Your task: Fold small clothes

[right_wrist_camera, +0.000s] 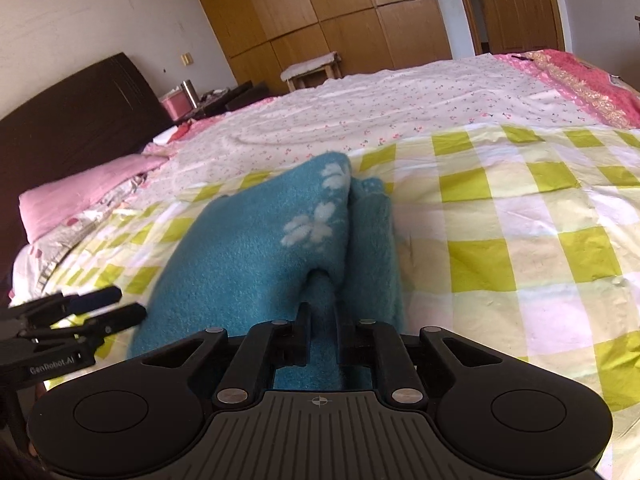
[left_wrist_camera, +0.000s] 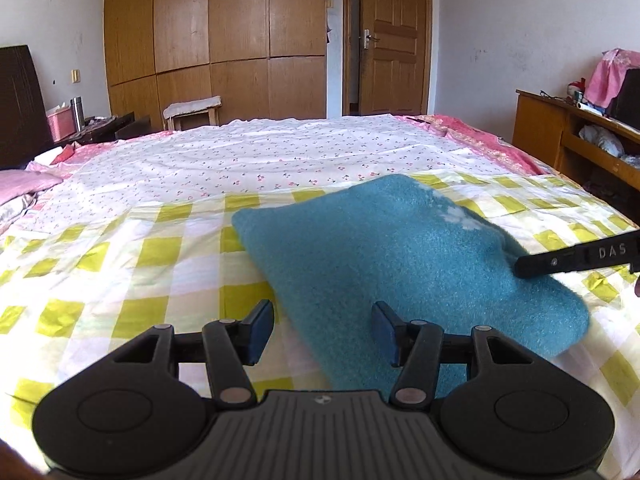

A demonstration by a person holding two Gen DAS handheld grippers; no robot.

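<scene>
Pinching a bunched ridge of the fluffy teal fleece garment with white flower patches, my right tongs sit pressed together on the cloth at its near edge, and the fabric puckers up between the two fingers. The garment lies on the yellow-and-white checked sheet spread over the bed, already doubled, I judge, since a second teal layer shows beside the top one along its right side. My left tongs hang spread wide, gripping nothing, low over the garment's near-left edge, one blue pad over the sheet and the other over the fleece. From the left wrist view the right tongs reach in from the right with their tip on the fleece.

I read this as mid-fold: one side is gripped, the other not yet. The next move calls for closing my left tongs on the near-left edge, so that both sides lift evenly and the thick fleece carries over without sagging or dragging the loose sheet beneath it
</scene>
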